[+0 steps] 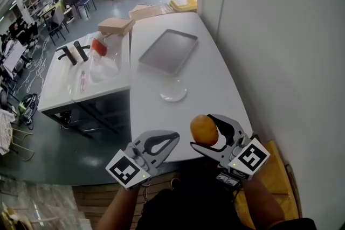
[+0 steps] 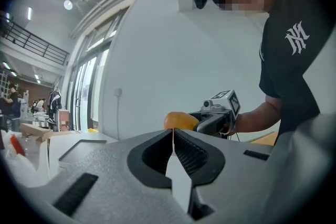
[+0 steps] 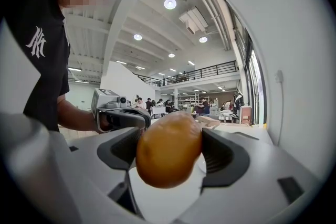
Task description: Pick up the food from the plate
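Observation:
An orange-brown piece of food [image 1: 204, 130], like a small bread roll, is held up off the white table [image 1: 213, 91] by my right gripper [image 1: 207, 135], whose jaws are shut on it. In the right gripper view the roll [image 3: 169, 149] fills the gap between the jaws. A small clear plate [image 1: 173, 91] sits empty farther out on the table. My left gripper [image 1: 171, 138] hovers at the table's near edge, its jaws shut with nothing in them [image 2: 173, 136]. From the left gripper view the roll [image 2: 180, 121] and the right gripper [image 2: 216, 113] show beyond the jaws.
A grey metal tray [image 1: 168, 50] lies beyond the plate. On the adjoining table to the left stand a cardboard box [image 1: 115, 25], a clear bag with something red [image 1: 100, 56] and two black handles [image 1: 74, 53]. A white wall [image 1: 280, 51] borders the right.

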